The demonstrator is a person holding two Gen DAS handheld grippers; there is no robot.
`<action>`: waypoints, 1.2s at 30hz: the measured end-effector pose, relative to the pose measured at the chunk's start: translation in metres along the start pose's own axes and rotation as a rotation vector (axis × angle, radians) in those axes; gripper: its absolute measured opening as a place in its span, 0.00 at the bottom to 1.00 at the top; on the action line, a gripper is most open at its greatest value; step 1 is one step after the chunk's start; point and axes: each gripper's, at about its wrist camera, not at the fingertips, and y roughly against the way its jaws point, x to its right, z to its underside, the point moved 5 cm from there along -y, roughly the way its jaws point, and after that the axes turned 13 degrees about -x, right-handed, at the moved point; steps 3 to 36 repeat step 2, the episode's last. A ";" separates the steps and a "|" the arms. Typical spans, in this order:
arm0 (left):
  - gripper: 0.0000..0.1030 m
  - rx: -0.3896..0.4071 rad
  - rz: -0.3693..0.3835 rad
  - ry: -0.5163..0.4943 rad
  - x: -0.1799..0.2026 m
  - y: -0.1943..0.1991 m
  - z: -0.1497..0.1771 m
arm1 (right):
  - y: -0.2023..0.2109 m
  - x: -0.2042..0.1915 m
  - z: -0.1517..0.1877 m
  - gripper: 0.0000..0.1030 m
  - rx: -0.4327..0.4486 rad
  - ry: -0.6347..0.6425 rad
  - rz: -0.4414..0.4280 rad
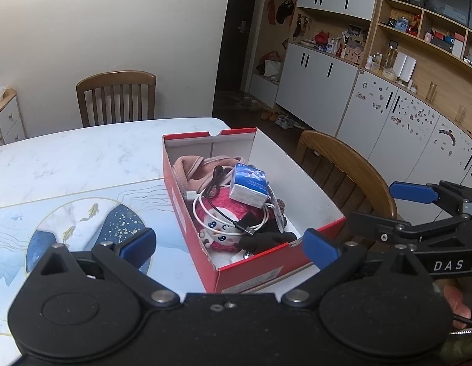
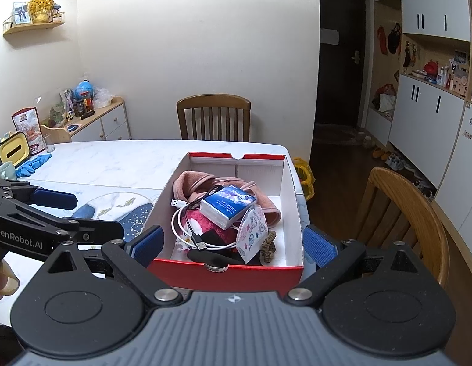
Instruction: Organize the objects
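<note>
Both tongs (image 1: pixel 228 248) (image 2: pixel 234 245) gape wide and empty, red box (image 2: pixel 227 270) just beyond them.

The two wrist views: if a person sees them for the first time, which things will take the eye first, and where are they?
First comes the red shoebox on the marble table, between the open right gripper. Inside, a blue tissue pack lies on top of a white cable, a red plush toy and a pink cloth. The left gripper, also open, holds nothing.
</note>
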 end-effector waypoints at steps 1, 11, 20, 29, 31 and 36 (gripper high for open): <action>0.99 0.000 0.001 0.001 -0.001 0.000 0.000 | 0.000 0.000 0.000 0.95 -0.001 -0.002 0.000; 0.99 0.000 0.000 0.001 -0.001 0.001 0.000 | -0.001 -0.001 0.000 0.95 -0.003 -0.003 0.001; 0.99 0.000 0.000 0.001 -0.001 0.001 0.000 | -0.001 -0.001 0.000 0.95 -0.003 -0.003 0.001; 0.99 0.000 0.000 0.001 -0.001 0.001 0.000 | -0.001 -0.001 0.000 0.95 -0.003 -0.003 0.001; 0.99 0.000 0.000 0.001 -0.001 0.001 0.000 | -0.001 -0.001 0.000 0.95 -0.003 -0.003 0.001; 0.99 0.000 0.000 0.001 -0.001 0.001 0.000 | -0.001 -0.001 0.000 0.95 -0.003 -0.003 0.001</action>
